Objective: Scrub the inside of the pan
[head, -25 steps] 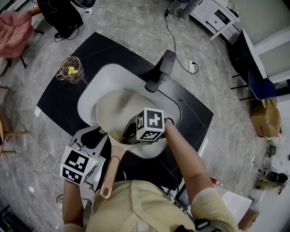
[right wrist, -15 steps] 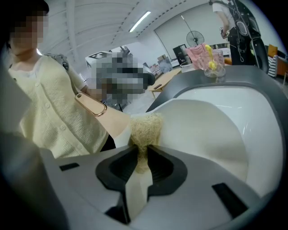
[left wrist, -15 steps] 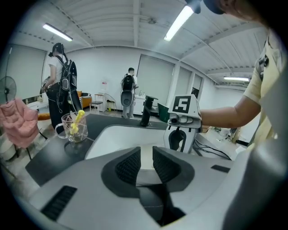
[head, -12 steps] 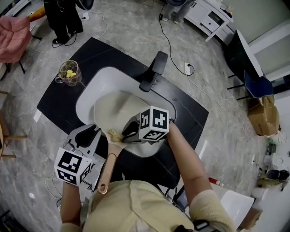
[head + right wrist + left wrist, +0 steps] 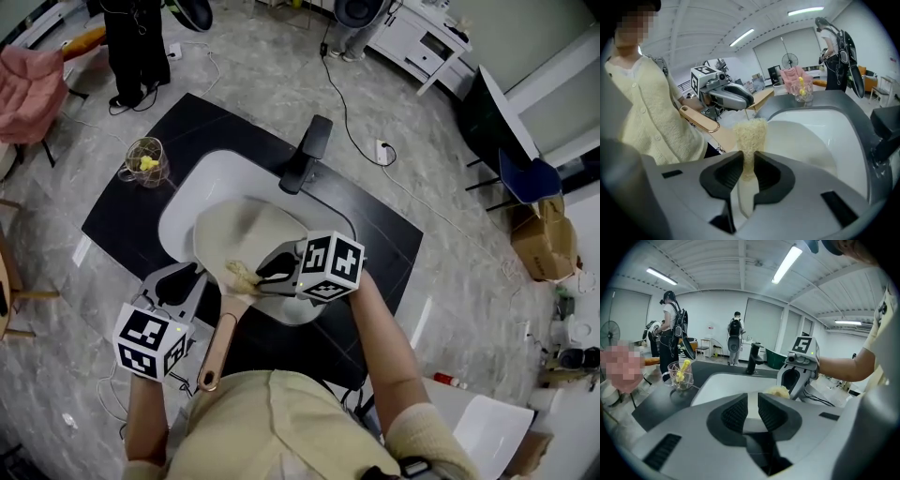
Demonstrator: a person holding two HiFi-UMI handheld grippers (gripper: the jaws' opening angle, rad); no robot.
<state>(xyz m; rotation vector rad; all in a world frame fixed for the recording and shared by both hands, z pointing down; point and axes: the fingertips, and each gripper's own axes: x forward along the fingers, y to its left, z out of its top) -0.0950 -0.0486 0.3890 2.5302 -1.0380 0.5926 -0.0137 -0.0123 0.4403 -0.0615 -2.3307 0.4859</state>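
A cream pan [image 5: 246, 232] lies in the white sink [image 5: 192, 187], its wooden handle [image 5: 218, 342] pointing toward me. My right gripper [image 5: 267, 277] is shut on a yellowish scrub pad [image 5: 239, 274], which presses on the pan's inside near the handle root. In the right gripper view the pad [image 5: 750, 136] sticks up from between the jaws of the right gripper [image 5: 749, 171] over the pan [image 5: 801, 145]. My left gripper [image 5: 186, 279] sits at the pan's left near edge. In its own view the left gripper [image 5: 752, 411] has its jaws close together on a pale strip that looks like the pan's rim.
A black faucet [image 5: 305, 155] rises at the sink's far side. A glass cup [image 5: 143, 161] with something yellow stands on the black counter [image 5: 122, 211] to the left. People stand beyond [image 5: 670, 329]. Cables cross the floor [image 5: 361, 103].
The right gripper and its pad have shifted slightly along the pan's near side. The left gripper has stayed at the pan's edge. My head view has drifted a little.
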